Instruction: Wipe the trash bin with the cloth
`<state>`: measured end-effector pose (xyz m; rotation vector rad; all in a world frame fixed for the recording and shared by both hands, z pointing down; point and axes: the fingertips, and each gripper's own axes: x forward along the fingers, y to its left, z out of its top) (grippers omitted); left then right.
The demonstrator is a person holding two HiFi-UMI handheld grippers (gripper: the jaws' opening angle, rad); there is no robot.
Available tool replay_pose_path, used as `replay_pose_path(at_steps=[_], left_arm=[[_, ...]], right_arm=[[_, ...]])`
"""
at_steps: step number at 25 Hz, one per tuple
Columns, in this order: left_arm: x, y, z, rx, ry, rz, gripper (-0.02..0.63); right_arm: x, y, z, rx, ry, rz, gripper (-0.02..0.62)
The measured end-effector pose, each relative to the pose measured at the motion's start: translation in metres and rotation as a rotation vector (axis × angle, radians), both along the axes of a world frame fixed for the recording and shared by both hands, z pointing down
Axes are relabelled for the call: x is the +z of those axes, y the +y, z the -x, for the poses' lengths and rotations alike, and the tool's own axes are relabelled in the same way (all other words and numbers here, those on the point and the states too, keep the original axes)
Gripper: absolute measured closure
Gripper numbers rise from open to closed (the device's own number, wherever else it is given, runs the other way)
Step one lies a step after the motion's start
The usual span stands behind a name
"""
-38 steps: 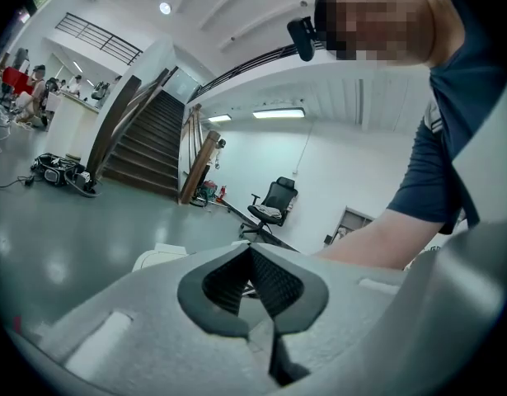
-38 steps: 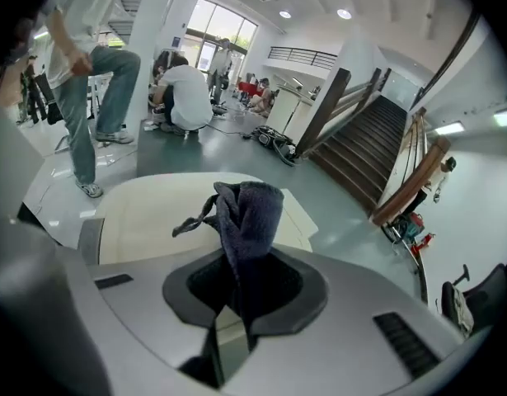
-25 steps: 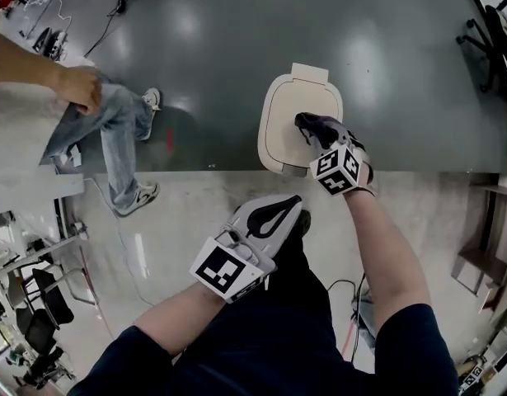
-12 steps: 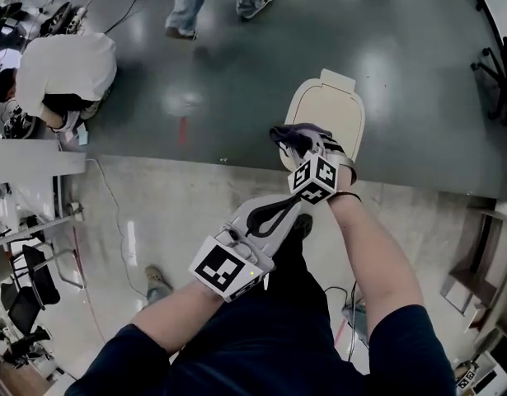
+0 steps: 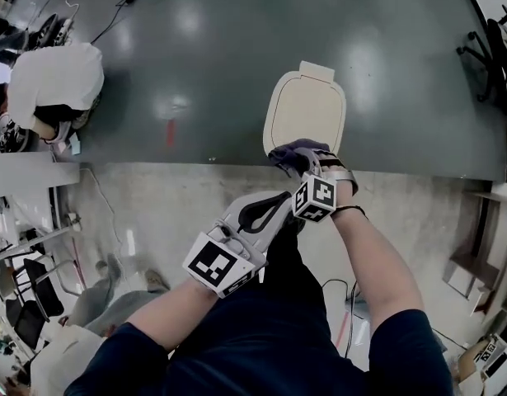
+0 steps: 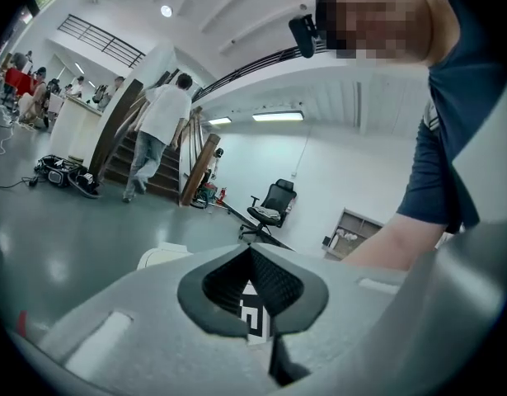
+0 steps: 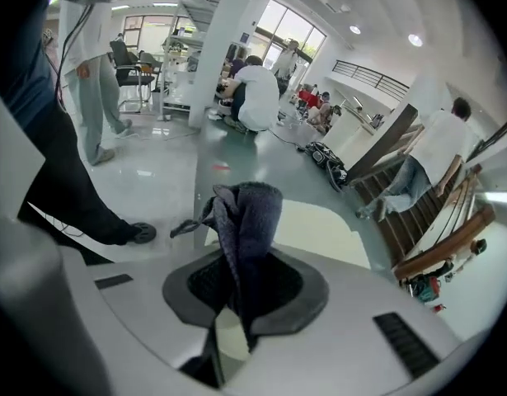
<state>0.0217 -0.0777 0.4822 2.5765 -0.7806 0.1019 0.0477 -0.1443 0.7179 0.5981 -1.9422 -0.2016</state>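
The cream trash bin [image 5: 307,106] stands on the dark floor, and I see its lid from above. A dark purple cloth [image 5: 293,153] lies bunched at the lid's near edge, with my right gripper [image 5: 302,165] shut on it. The right gripper view shows the cloth [image 7: 246,213] sticking up out of the closed jaws, with the lid [image 7: 323,231] just behind. My left gripper [image 5: 271,209] hangs shut and holds nothing, a little nearer me than the bin and just left of the right one. In the left gripper view the bin [image 6: 161,256] peeks over the closed jaws.
A person in a white shirt [image 5: 53,77] crouches at the far left. An office chair [image 5: 488,44] stands at the right edge, and a low shelf [image 5: 476,262] is beside my right arm. Cables trail at the upper left. Stairs [image 7: 422,184] rise beyond the bin.
My right gripper has drawn the cloth from the middle of the lid back to its near edge. The left gripper stays put. A person walking behind the bin has left the view.
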Motion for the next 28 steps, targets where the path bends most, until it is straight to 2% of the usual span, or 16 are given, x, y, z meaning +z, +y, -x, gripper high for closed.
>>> replay_pose_path(at_steps=[7,10,14,20,24,28], left_arm=[[-0.025,0.014,-0.028,0.058,-0.015,-0.022,0.601],[-0.041,0.022,-0.031,0.074,-0.03,-0.033,0.601],[-0.066,0.028,-0.031,0.095,-0.042,-0.06,0.601],[-0.106,0.043,-0.023,0.12,-0.043,-0.114,0.601],[-0.134,0.05,-0.018,0.125,-0.022,-0.147,0.601],[-0.153,0.061,-0.015,0.136,-0.002,-0.179,0.601]], right_arm=[[0.007,0.051,-0.076,0.129,0.041,0.077,0.531],[-0.007,0.076,-0.09,0.206,-0.003,0.116,0.531],[-0.057,0.091,-0.097,0.349,-0.142,0.108,0.531],[-0.171,0.11,-0.09,0.571,-0.498,0.066,0.531],[-0.239,0.123,-0.079,0.601,-0.688,0.046,0.531],[-0.292,0.137,-0.066,0.564,-0.79,0.011,0.531]])
